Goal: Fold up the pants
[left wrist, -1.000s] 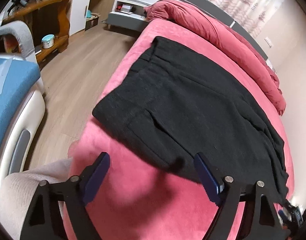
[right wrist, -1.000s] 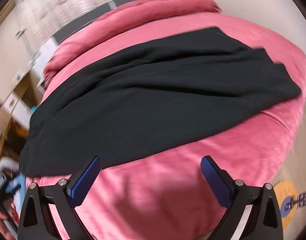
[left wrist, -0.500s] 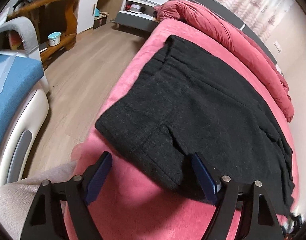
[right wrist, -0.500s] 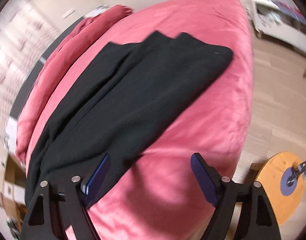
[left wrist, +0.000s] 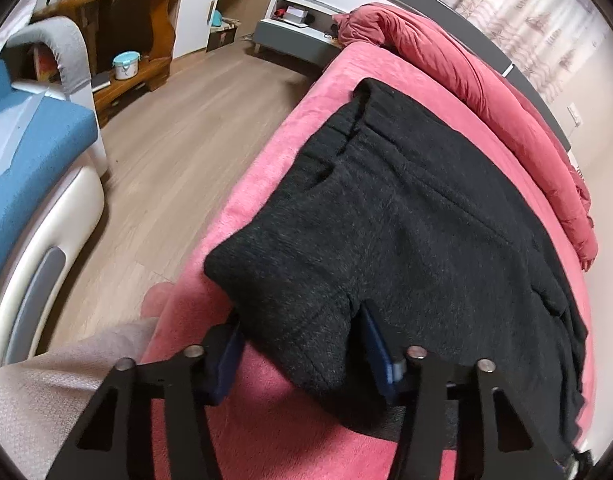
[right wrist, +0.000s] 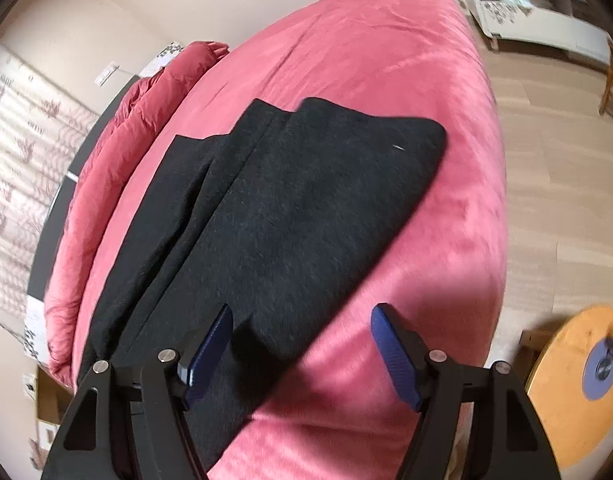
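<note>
A bed [left wrist: 290, 432] with a pink cover fills both views, with a red duvet [left wrist: 466, 76] bunched along its far side and wooden floor [left wrist: 178, 152] beside it. The black pants [left wrist: 406, 232] lie flat on the cover, from the lower centre toward the upper right in the left view. At the bottom of that frame the left tongs [left wrist: 302, 350] have just been closing, and a thick corner of the pants sits between the blue pads; they appear to press on it. In the right view the right tongs [right wrist: 302, 354] have also been closing but stand apart, the pants' [right wrist: 290, 216] edge between the pads, the right pad over bare cover.
</note>
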`<state>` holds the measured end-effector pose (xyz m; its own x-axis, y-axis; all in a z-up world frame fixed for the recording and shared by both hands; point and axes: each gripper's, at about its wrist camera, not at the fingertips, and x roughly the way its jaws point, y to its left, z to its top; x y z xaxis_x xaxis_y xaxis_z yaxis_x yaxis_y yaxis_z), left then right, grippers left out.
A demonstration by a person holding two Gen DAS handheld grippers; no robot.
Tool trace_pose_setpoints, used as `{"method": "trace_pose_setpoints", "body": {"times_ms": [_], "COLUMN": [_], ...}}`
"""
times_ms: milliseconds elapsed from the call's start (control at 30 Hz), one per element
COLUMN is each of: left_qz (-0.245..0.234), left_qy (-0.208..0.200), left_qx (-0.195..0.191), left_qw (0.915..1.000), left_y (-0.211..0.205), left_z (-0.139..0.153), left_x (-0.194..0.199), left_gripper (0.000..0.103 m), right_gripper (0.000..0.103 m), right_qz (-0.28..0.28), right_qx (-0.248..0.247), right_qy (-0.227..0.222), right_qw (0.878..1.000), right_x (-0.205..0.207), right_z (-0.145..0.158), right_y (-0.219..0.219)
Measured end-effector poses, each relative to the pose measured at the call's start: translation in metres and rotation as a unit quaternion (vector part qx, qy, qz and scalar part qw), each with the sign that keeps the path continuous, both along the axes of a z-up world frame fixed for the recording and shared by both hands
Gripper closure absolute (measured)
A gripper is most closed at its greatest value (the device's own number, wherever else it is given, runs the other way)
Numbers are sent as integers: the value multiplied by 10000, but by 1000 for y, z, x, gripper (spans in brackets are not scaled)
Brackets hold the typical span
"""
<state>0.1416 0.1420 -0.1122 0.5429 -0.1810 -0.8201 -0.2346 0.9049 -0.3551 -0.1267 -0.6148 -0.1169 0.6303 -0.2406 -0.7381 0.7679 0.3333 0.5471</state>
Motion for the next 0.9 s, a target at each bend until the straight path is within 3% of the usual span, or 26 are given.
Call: {"method": "trace_pose_setpoints", "body": {"times_ms": [33, 133, 233, 433, 633, 800, 900], "left_qz": [-40, -282, -354, -282, -335, -287, -450], "left_qy": [-33, -288, -492, -844, -974, -677, -286], "left_qx": [-77, 25, 68, -504, -721, -901, -766], "left_qw": [10000, 9992, 9981, 9948, 9921, 9932, 9956], "left_y": [2, -1, -5, 10, 25, 41, 40], "left_z": [2, 12, 23, 53, 69, 57, 34], "left_x": [0, -2, -8, -27, -56, -73, -75], "left_gripper": [58, 71, 78, 81, 82, 82, 78], "right_gripper": [54, 75, 91, 94, 96, 97, 97], "right_qz": [49, 160, 62, -131, -101, -214, 68], "right_qx": [-12, 11, 61, -147, -528, -778, -801], "right_qy": [23, -30, -210, -754, -1059, -1231, -820], "right_qw": [10000, 9999, 9997, 9970, 9929, 9891, 9934], "right_x": [3, 11, 4, -20, -40, -74, -64], "right_z": [1, 2, 6, 37, 78, 100, 86], "right_y": [-3, -3, -2, 5, 10, 23, 17]}}
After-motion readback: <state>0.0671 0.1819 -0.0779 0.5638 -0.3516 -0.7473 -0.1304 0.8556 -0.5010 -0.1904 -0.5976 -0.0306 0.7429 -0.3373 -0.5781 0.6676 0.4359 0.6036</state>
